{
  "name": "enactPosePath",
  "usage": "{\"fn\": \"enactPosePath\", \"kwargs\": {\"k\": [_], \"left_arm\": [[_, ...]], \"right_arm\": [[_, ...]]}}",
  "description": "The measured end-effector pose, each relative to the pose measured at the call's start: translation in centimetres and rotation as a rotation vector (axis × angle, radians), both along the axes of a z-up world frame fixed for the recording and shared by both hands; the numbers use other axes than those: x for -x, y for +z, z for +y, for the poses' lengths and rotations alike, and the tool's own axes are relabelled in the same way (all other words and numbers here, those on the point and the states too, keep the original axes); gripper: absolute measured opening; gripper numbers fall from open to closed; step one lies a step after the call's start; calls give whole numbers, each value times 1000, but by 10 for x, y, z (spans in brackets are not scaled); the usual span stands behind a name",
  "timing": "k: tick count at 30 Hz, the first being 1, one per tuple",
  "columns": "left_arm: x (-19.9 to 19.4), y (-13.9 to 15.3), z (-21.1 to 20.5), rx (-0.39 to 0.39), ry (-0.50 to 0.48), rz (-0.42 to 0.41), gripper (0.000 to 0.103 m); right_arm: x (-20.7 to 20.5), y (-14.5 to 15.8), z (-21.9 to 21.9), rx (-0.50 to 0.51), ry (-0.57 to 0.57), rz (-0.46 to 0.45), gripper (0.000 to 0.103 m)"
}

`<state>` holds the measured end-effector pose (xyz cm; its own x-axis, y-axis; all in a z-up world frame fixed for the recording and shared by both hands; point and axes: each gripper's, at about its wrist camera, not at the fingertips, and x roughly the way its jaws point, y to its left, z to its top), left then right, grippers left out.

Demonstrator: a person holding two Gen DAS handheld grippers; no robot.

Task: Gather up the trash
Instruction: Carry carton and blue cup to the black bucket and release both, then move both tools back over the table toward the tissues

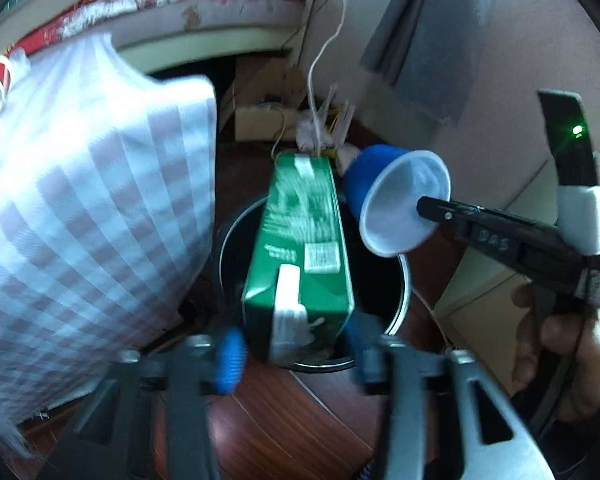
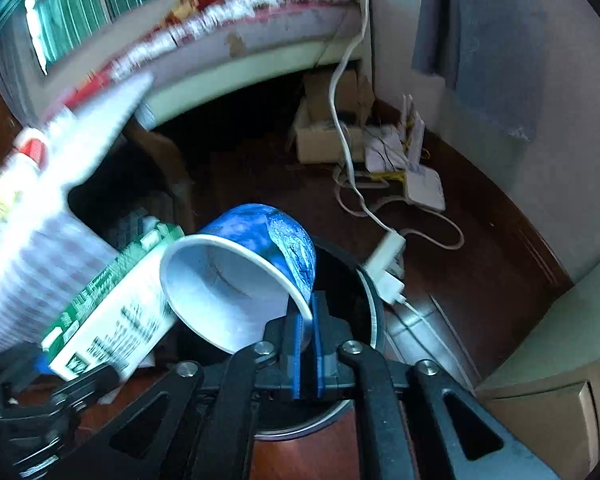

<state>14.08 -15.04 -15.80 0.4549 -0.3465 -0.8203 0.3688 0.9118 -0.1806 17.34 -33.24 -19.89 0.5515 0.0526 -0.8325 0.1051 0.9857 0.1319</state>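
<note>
The left gripper (image 1: pixel 296 354) clamps a green carton (image 1: pixel 300 256) above a round black bin (image 1: pixel 404 292) on a wooden floor (image 1: pixel 284 424). The right gripper (image 2: pixel 309 312) pinches the rim of a blue paper cup (image 2: pixel 244 276), tilted over the same bin beside the carton.

The left gripper (image 1: pixel 296 354) has black linkage arms, silver screws and blue finger pads (image 1: pixel 229 360). The right gripper (image 2: pixel 309 344) matches it. Bare skin shows on the right hand (image 1: pixel 568 344).
</note>
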Motion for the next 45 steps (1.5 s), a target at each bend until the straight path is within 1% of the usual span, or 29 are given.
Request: {"fn": "enactPosePath", "kwargs": {"k": [1, 2, 3, 5, 7, 9, 11, 17, 20, 23, 31, 37, 41, 43, 45], "left_arm": [[-2, -1, 1, -18, 28, -6, 97], [1, -1, 4, -36, 56, -25, 102], [3, -1, 5, -46, 68, -31, 102], [3, -2, 11, -67, 83, -21, 102], [7, -2, 16, -93, 100, -34, 102], [8, -3, 21, -111, 114, -35, 102], [13, 0, 25, -126, 132, -54, 102], [21, 8, 42, -124, 151, -72, 102], [30, 17, 57, -118, 161, -84, 102], [25, 20, 57, -114, 176, -99, 102], [44, 40, 93, -103, 229, -150, 102], [52, 53, 120, -94, 302, -184, 102], [57, 63, 143, -88, 356, -208, 102], [58, 68, 155, -94, 392, -225, 102], [61, 72, 167, -123, 430, -243, 102]], "right_arm": [[-2, -8, -5, -4, -17, 21, 94], [0, -13, -9, -1, -34, 20, 99], [3, -16, -14, 7, -53, 28, 99], [7, -19, -21, -20, -74, 43, 99], [10, -15, -22, -20, -81, 37, 99], [14, -9, -19, 1, -77, 28, 100], [19, -4, -15, 8, -74, 13, 102], [34, 8, 4, 32, -51, -25, 102], [45, 17, 13, 46, -38, -47, 102], [52, 25, 20, 49, -31, -70, 102], [70, 47, 32, 53, -51, -133, 102], [79, 68, 62, 56, -4, -190, 102], [77, 80, 92, 55, 55, -219, 102], [75, 85, 109, 56, 91, -236, 102], [72, 91, 126, 54, 128, -252, 102]]}}
